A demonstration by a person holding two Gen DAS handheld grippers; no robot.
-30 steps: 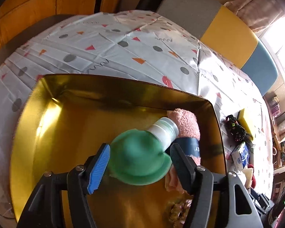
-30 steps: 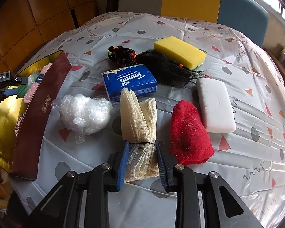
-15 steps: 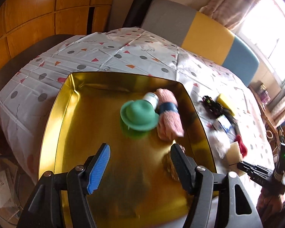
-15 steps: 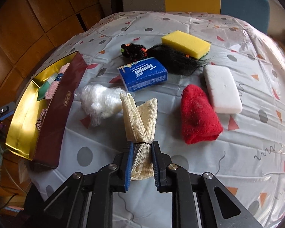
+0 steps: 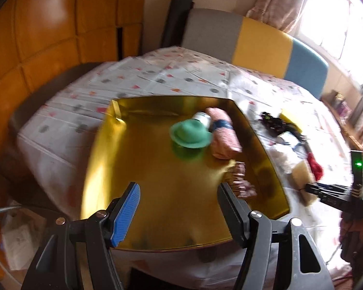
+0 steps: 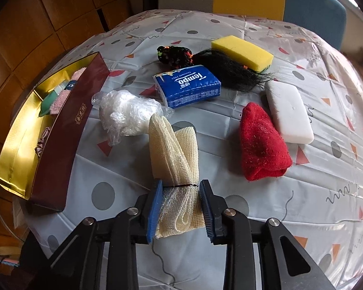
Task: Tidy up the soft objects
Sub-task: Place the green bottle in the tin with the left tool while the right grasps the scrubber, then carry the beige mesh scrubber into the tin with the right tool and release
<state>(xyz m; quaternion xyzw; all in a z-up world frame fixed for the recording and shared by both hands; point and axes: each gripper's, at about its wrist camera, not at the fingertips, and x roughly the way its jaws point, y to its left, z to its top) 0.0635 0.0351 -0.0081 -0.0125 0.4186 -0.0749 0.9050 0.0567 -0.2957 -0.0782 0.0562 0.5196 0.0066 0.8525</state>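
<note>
We see the cream mesh cloth (image 6: 175,159) pinched at its near end between the pads of the right claw (image 6: 181,205), the rest lying ahead on the tablecloth (image 6: 266,205). A red cloth (image 6: 261,145) lies ahead to its right, a plastic wad (image 6: 125,113) ahead-left. Our left claw (image 5: 179,207) gapes empty over the gold tray (image 5: 157,193); a green hat (image 5: 191,134) lies ahead.

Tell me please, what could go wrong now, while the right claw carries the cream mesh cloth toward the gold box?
1. The right claw pinches the cream mesh cloth only near one end; the long free part may drag and snag the plastic wrap beside it.
2. The gold box has a tall red wall; a low carry could catch the cloth on it.
3. The left claw hangs open over the box, so the two may collide.
</note>
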